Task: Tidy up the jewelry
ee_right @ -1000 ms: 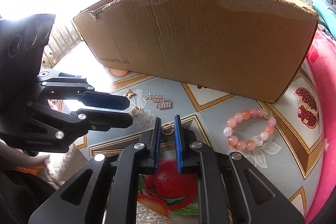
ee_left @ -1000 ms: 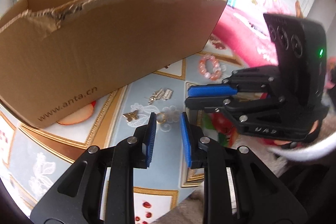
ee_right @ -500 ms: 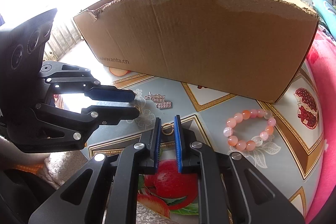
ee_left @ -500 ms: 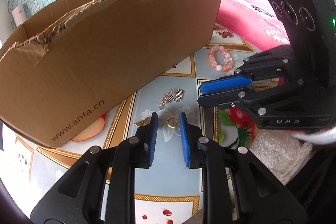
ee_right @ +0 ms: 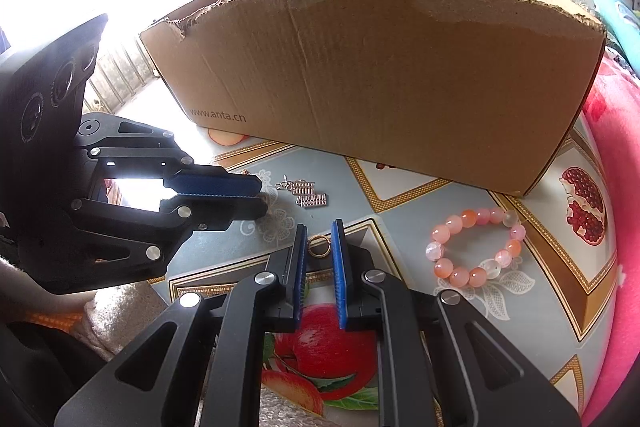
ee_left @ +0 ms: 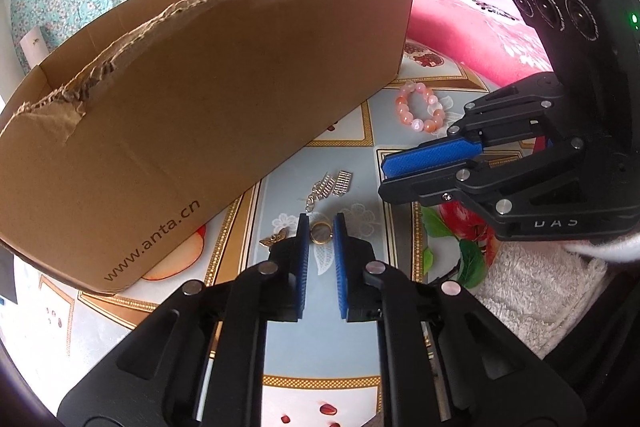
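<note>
Left tool (ee_left: 321, 223) closing round gold ring (ee_left: 321, 233), contact unclear, cardboard box (ee_left: 224, 107) interior hidden

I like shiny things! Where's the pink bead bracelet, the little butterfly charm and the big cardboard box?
Pink bead bracelet (ee_right: 476, 247), right wrist view, on a bead.
Butterfly charm (ee_left: 273, 238), left wrist view, its wing.
Cardboard box (ee_right: 400, 91), right wrist view, front wall.

table (ee_right: 400, 211) | on it: cardboard box (ee_right: 380, 87); bead bracelet (ee_right: 476, 247); rings (ee_left: 321, 233); earrings (ee_right: 308, 193)
</note>
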Available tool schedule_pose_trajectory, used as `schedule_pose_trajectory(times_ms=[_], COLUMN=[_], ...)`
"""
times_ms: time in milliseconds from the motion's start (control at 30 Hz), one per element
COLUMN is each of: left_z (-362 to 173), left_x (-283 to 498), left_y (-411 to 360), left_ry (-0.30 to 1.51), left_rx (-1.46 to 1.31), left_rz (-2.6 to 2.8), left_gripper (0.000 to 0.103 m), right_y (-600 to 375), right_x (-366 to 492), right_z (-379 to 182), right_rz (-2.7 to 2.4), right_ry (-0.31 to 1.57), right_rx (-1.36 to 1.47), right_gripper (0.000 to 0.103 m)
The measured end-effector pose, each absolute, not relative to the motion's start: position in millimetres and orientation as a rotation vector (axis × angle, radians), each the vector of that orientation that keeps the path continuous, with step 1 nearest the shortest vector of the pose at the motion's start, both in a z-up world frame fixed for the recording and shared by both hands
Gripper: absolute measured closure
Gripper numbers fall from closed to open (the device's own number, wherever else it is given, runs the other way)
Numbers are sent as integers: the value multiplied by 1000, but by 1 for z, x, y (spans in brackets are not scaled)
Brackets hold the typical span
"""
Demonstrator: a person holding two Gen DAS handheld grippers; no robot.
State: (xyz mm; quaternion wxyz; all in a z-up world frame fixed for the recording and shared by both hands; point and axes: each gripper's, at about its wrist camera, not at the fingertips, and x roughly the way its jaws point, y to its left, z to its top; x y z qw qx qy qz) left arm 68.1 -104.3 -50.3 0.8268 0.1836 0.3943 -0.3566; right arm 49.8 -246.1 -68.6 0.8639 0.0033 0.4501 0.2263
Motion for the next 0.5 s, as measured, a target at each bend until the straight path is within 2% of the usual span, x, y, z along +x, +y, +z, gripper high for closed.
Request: schedule_pose_trajectory(times_ms=[500], left_z=[-48], left_x=[69], left_y=[-94], left_ry=[854], left_rx=[321], left_rz=[-736], left_gripper=[92], right_y=[-254], right_x=[49], right_z=[-66], right_rz=[462], right_ry=[933], right_rx=[22], right_gripper=[91])
